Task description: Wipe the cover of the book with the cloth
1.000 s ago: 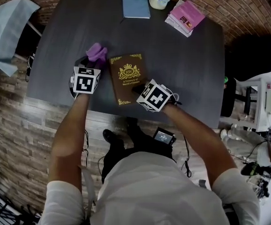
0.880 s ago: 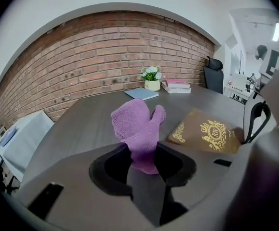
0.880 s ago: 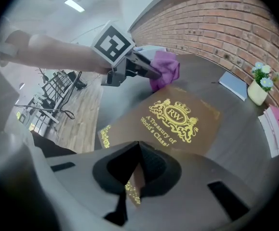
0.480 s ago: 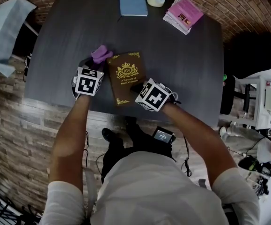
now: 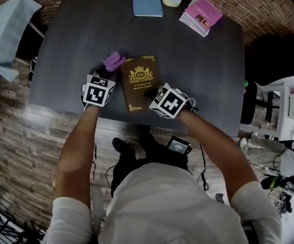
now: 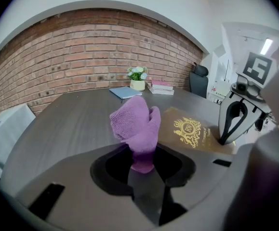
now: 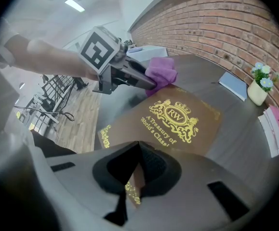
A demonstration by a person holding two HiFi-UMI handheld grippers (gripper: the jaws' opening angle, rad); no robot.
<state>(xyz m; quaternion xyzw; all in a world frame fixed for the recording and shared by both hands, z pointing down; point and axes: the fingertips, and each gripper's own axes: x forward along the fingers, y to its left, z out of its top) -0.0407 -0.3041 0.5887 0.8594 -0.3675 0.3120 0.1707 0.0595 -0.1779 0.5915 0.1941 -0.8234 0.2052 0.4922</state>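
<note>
Two claws: left claw (image 5: pixel 106 71) pinches cloth (image 5: pixel 114 61) beside book (image 5: pixel 136 81); right claw (image 5: pixel 149 93), pressed together, atop book

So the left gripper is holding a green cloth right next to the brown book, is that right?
Not quite: the cloth is purple, not green, as the left gripper view shows plainly. The rest stands: the left gripper holds it right next to the brown book.

Bunched purple cloth (image 5: pixel 113 61) beside closed brown book (image 5: pixel 139 81).
</note>
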